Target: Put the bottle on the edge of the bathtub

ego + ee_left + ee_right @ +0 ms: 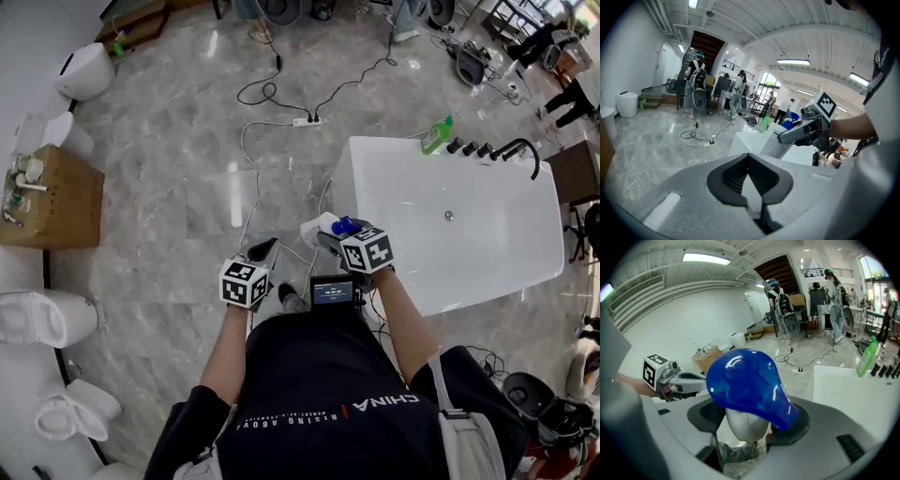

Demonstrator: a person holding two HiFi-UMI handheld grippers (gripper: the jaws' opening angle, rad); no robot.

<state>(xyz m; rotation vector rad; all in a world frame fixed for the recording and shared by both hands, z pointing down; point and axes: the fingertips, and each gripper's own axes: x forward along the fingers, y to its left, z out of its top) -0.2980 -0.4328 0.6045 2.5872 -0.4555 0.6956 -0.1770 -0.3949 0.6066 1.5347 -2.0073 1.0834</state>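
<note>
My right gripper (330, 234) is shut on a bottle (321, 227) with a white body and a blue cap (343, 225), held in the air just off the near left corner of the white bathtub (394, 152). In the right gripper view the blue cap (747, 385) fills the middle, with the pale neck pinched between the jaws. The left gripper view shows the bottle's speckled body (777, 145) in that gripper (806, 130). My left gripper (264, 248) hangs to the left of it, over the floor. Its jaws (750, 183) are together with nothing in them.
A green bottle (437, 136) stands on the tub's far rim beside black taps and a black spout (521, 150). A power strip with cables (307, 121) lies on the marble floor. A cardboard box (56, 197) and toilets (37, 319) stand at the left. People stand far off.
</note>
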